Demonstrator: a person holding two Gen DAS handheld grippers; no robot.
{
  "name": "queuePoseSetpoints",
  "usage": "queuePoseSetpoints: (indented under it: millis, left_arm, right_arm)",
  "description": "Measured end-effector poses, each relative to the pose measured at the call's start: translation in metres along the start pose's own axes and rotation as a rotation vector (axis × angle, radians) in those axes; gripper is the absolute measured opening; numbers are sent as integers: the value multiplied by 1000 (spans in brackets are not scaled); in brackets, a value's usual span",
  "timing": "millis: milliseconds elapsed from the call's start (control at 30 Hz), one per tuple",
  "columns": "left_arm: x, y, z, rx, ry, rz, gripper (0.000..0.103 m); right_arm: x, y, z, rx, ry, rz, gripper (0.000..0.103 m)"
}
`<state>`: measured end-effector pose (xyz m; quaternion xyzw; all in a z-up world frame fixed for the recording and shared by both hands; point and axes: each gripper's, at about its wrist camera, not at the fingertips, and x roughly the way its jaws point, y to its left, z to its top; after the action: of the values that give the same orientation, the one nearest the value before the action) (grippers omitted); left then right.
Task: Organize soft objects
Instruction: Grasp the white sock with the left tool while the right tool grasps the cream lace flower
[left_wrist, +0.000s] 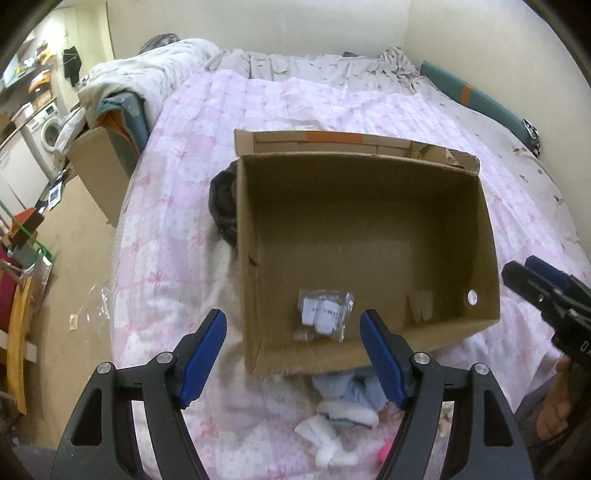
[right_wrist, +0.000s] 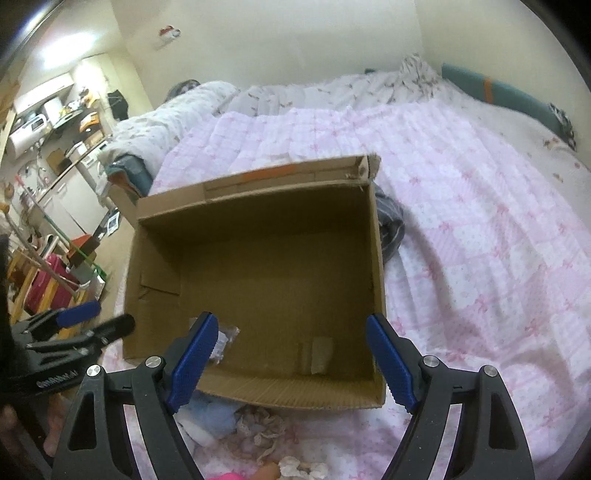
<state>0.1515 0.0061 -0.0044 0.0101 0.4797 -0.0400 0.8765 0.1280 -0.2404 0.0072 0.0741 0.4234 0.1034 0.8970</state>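
An open cardboard box stands on the pink quilted bed; it also shows in the right wrist view. Inside lies a small clear plastic packet. My left gripper is open and empty above the box's near wall. My right gripper is open and empty above the same wall. Soft items lie in front of the box: a light blue garment, white socks and lace pieces. A dark garment lies against the box's left side, another dark cloth against its right side.
The pink quilt covers the bed, with bunched white bedding at the far end. A second cardboard box stands off the bed's left edge. A washing machine and clutter fill the floor to the left.
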Motion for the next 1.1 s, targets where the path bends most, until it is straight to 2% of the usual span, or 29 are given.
queuePoseSetpoints:
  millis: [100, 167, 267, 400, 467, 633, 767, 1000, 1100]
  left_arm:
    - [-8, 1, -10, 7, -14, -8, 72]
    - [-12, 1, -16, 7, -12, 21, 72]
    - [-14, 6, -25, -11, 1, 26, 72]
    - [-13, 23, -40, -72, 29, 38, 72]
    - [-9, 30, -46, -94, 48, 72, 72]
    - [-4, 42, -53, -143, 81, 40, 72]
    - [6, 40, -58, -163, 152, -32, 72]
    - [54, 10, -88, -165, 393, -180, 72]
    - [71, -3, -99, -150, 469, -214, 72]
  right_arm:
    - [-9, -1, -5, 10, -13, -4, 87]
    - [-12, -3, -10, 36, -2, 25, 87]
    - [-20, -3, -19, 47, -17, 79, 87]
    - [-24, 5, -38, 9, 34, 96, 88]
    - [-24, 4, -47, 19, 60, 114, 99]
    - [-23, 0, -58, 29, 106, 125, 100]
    - [-17, -8, -66, 59, 149, 112, 100]
    - [-6, -15, -68, 101, 192, 66, 100]
    - [-5, -14, -68, 95, 198, 59, 100]
